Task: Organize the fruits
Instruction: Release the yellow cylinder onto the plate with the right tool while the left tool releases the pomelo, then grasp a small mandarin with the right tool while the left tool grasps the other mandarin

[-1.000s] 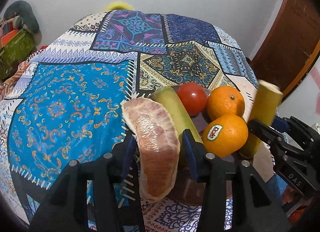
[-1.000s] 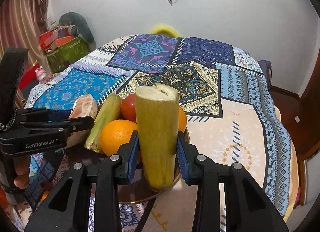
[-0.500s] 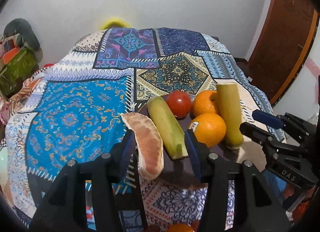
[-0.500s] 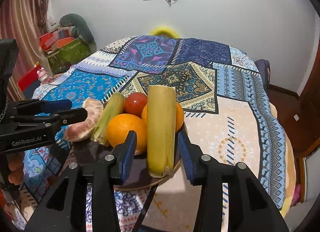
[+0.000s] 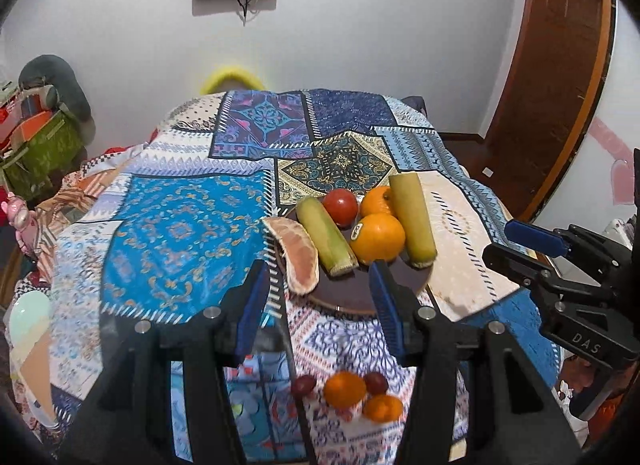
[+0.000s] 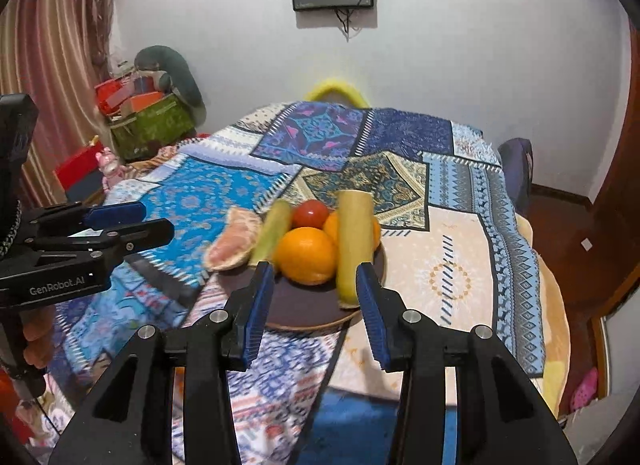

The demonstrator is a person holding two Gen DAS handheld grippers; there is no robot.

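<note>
Six pieces of produce sit together on the dark round plate (image 5: pixel 360 297), which rests on the patchwork cloth (image 5: pixel 180 233) covering the table, and their layout reads as deliberate: the long pieces frame the round ones. A pale pink pomelo segment (image 5: pixel 298 253), matte and membranous, leans over the plate's left rim; beside it lies a greenish-yellow stalk (image 5: pixel 326 241) with a cut fibrous end, and its twin, the second stalk (image 5: pixel 412 221), lies along the right side. Between them nestle a glossy red tomato (image 5: pixel 340 207) and two dimpled oranges, the front orange (image 5: pixel 378 237) carrying a sticker, the rear orange (image 5: pixel 378 199) half hidden. Both tools hang back from the plate with nothing between their ribbed blue pads: the left gripper (image 5: pixel 318 305) is spread wide, and the right gripper (image 6: pixel 316 301) likewise gapes empty. Near the table's front edge, small loose fruits (image 5: pixel 348 391), orange and dark red, lie on the cloth, seemingly unsorted as yet.
</note>
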